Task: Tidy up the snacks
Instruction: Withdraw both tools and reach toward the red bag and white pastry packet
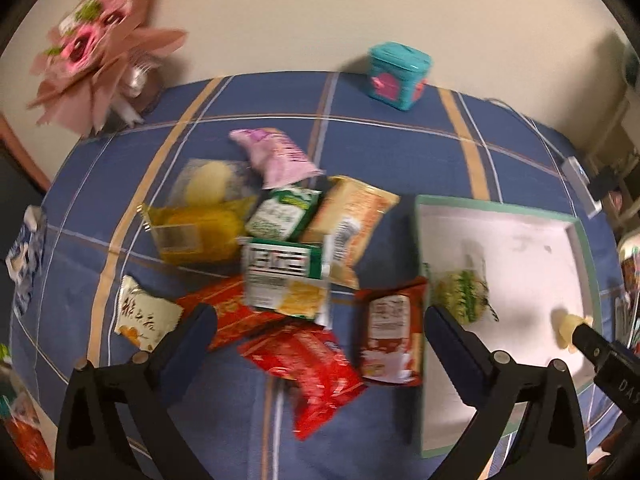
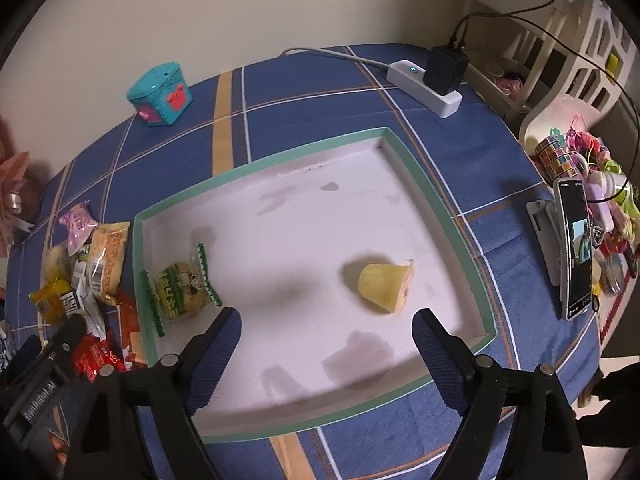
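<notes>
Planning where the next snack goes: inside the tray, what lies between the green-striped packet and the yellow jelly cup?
Nothing: bare white tray floor separates the green-striped packet and jelly cup, seen from the right wrist.

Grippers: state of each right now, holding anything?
Left hand-held gripper: open, holding nothing, above the snack pile.
Right hand-held gripper: open, empty, over the tray.

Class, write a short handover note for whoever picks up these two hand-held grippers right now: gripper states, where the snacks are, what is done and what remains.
Left hand-held gripper: open, empty, above the snack pile on the blue checked cloth.
Right hand-held gripper: open, empty, above the green-rimmed white tray.
Done: green-striped wrapped biscuit and yellow jelly cup lie in the tray, apart.
Left: the piled packets, including the red ones nearest the left gripper, are outside the tray.
</notes>
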A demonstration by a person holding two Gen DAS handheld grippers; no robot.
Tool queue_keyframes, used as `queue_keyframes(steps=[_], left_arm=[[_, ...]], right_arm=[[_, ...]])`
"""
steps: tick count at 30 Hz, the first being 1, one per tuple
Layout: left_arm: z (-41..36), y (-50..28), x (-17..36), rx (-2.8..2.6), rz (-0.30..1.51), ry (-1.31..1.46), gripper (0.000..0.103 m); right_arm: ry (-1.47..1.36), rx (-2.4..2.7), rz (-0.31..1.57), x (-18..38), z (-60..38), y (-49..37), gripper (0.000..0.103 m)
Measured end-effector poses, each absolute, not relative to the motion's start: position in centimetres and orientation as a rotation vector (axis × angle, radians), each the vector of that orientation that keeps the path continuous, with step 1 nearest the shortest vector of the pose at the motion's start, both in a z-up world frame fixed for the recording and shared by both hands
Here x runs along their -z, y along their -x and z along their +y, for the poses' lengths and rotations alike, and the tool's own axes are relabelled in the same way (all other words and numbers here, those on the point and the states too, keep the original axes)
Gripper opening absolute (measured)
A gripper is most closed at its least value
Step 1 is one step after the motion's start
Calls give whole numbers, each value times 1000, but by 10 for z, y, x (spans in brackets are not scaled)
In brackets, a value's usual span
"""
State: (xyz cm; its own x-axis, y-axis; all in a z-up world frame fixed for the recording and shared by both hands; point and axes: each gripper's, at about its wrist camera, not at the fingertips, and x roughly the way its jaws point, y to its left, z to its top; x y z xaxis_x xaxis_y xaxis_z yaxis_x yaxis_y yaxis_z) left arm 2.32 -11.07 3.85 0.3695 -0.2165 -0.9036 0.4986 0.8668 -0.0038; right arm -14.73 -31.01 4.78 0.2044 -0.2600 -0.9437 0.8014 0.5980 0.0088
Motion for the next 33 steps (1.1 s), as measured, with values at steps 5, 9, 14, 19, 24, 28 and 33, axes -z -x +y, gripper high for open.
queue_keyframes(steps=[5,9,14,19,24,28,33], left_arm=[[-71,-49,-48,420,1097,-231,103],[-37,-68,-56,353,1078,-216,103],[4,-87,-59,262,1074,-194,103],[30,-97,-61,224,1072,-168,103],[38,-106,-50,223,1108,-153,103],[37,-113,-28,226,1175,-159,103],[35,-122,6,206,1271,-159,103]], right_arm=[[-559,767,1133,-52,-298,134,91],[-538,745,1134,-55,-283,119,91],[-516,666,1120,-60,-256,95,91],[-500,560,1103,-66,-222,69,91],[-481,490,1096,-67,-193,50,91],[-488,438,1125,-54,-179,35,91],[-481,404,1199,-25,-164,20,91]])
